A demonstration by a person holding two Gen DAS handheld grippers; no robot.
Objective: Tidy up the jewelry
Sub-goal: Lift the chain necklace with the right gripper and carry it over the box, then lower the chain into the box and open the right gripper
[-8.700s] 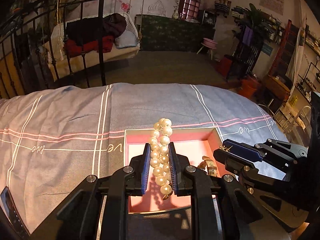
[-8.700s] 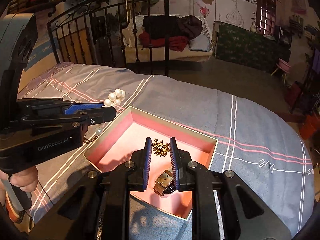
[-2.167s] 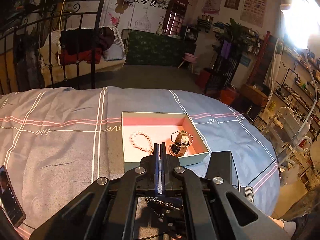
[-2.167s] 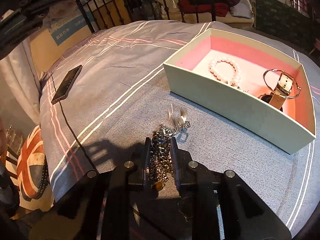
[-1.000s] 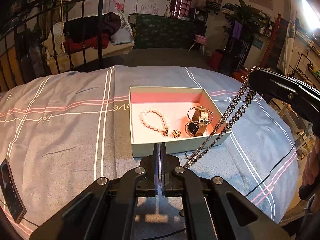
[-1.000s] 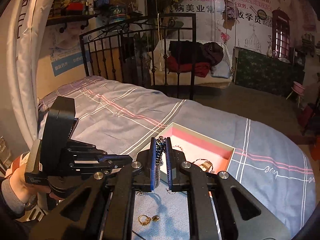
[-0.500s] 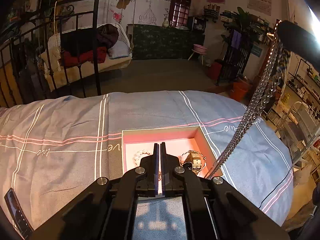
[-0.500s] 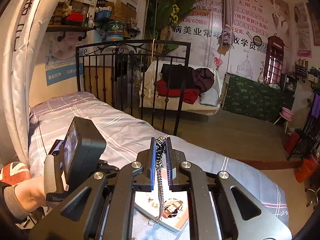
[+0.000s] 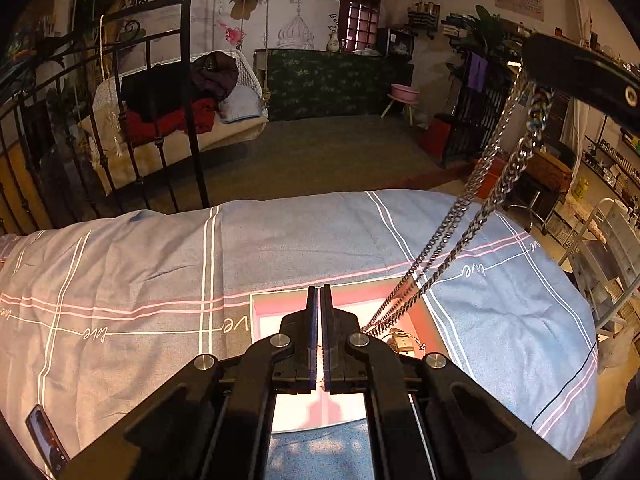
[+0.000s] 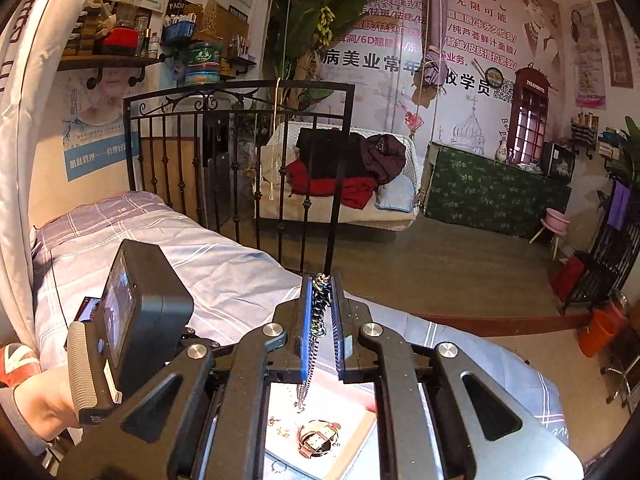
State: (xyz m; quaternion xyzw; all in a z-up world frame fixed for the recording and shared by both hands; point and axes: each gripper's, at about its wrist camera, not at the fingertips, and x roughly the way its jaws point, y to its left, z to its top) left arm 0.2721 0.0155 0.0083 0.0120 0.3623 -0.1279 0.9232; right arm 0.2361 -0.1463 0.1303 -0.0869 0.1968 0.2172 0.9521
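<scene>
My right gripper (image 10: 322,280) is shut on a silver chain necklace (image 10: 320,312) and holds it high above the bed. The chain (image 9: 472,220) hangs down from the right gripper (image 9: 524,60) at the upper right of the left wrist view, its lower end over the pink-lined box (image 9: 360,292). The box (image 10: 360,428) holds a watch (image 10: 318,438) and small gold pieces (image 10: 280,428). The watch also shows in the left wrist view (image 9: 402,340). My left gripper (image 9: 321,292) is shut and empty, low over the box's near side.
The box lies on a grey-blue bedspread (image 9: 160,264) with white and pink stripes. A phone (image 9: 46,444) lies at the bed's near left edge. A black iron bed frame (image 9: 188,112) stands behind. The left hand-held unit (image 10: 132,312) is at the right wrist view's left.
My right gripper has lifted the chain off the bedspread and carried it up over the box. My left gripper has stayed shut and moved closer over the box.
</scene>
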